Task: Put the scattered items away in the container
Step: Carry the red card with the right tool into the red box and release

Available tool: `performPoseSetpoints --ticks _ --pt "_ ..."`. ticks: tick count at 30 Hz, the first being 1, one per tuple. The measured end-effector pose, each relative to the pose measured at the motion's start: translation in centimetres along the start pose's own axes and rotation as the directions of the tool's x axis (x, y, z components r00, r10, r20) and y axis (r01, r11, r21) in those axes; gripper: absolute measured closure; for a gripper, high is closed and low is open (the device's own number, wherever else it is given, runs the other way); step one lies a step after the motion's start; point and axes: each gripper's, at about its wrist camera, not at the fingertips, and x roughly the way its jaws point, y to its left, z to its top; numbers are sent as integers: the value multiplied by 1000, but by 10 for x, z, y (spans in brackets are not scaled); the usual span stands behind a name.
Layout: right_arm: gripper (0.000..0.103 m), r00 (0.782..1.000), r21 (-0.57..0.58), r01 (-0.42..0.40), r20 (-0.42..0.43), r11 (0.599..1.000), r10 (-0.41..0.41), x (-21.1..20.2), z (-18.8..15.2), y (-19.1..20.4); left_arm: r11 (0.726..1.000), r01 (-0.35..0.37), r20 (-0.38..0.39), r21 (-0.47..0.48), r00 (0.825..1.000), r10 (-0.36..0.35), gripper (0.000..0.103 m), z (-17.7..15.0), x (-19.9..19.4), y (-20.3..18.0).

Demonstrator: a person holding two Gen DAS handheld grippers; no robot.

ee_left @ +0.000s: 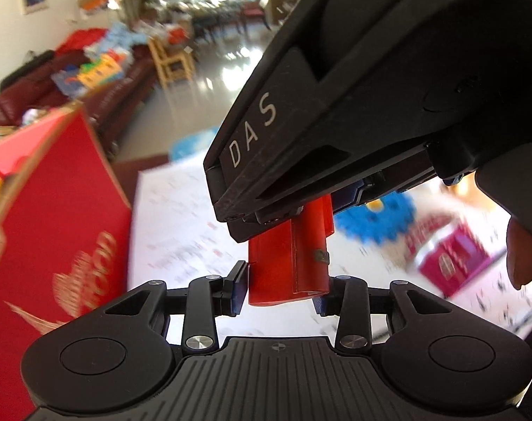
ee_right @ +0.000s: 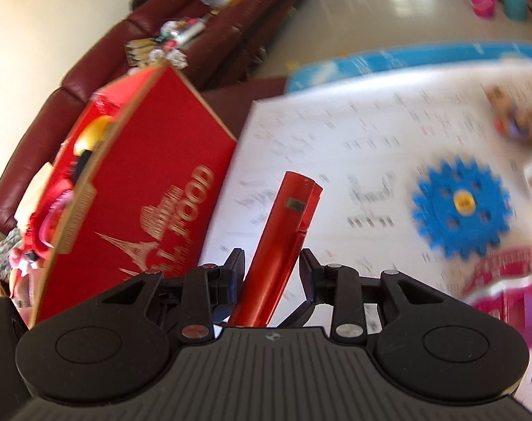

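I see the red bar (ee_right: pixel 283 242) gripped by both grippers (ee_right: pixel 271 270) (ee_left: pixel 283 282), its long axis tilted away toward the red box (ee_right: pixel 143 189); its lower end is hidden.

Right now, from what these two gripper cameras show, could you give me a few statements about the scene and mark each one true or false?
1. A red bar-shaped object sits between the fingers of the right gripper. True.
2. The toy gear on the white sheet is green. False: it is blue with a yellow hub.
3. The red box stands left of the white sheet in the right wrist view. True.
4. The red box is empty. False: toys, one of them yellow, show inside it.
5. In the left wrist view, the right gripper comes in from above the left gripper. True.
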Motion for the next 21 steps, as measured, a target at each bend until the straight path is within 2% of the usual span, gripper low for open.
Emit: performPoseSetpoints --ticks 4,9,16,21 --pt "65 999 -111 -40 31 993 44 -6 23 47 995 -51 59 -80 997 56 63 13 -27 37" --pt "65 993 -247 -100 41 964 114 -3 42 114 979 -131 97 -157 984 147 62 22 -45 74" --pt "65 974 -356 -209 6 911 226 7 56 191 938 -232 118 -257 956 268 59 30 -81 132" --pt "65 952 -401 -293 -40 868 303 18 60 236 902 -301 114 -310 930 350 58 27 -109 157"
